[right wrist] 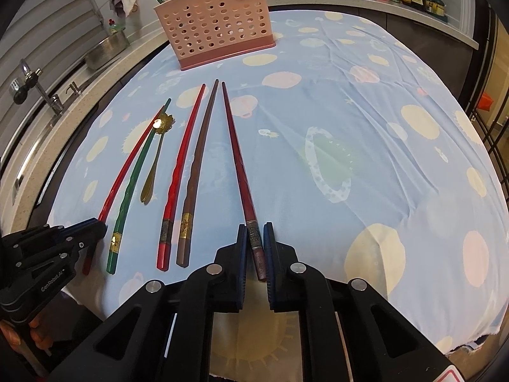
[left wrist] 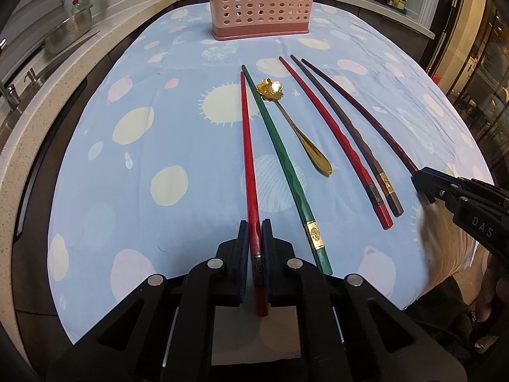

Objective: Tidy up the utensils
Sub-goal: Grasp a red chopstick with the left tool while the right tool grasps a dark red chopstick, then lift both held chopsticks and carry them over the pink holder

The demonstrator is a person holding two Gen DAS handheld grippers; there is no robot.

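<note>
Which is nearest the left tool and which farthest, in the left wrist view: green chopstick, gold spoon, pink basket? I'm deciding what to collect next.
From the left tool, shut on a red chopstick:
1. green chopstick, right beside it, its banded end by the tool.
2. gold spoon, further right, mid-cloth.
3. pink basket, upright at the far end.

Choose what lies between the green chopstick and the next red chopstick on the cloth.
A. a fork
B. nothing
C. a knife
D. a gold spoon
D: the gold spoon lies on the cloth between the green chopstick and the red chopstick to its right.
</note>
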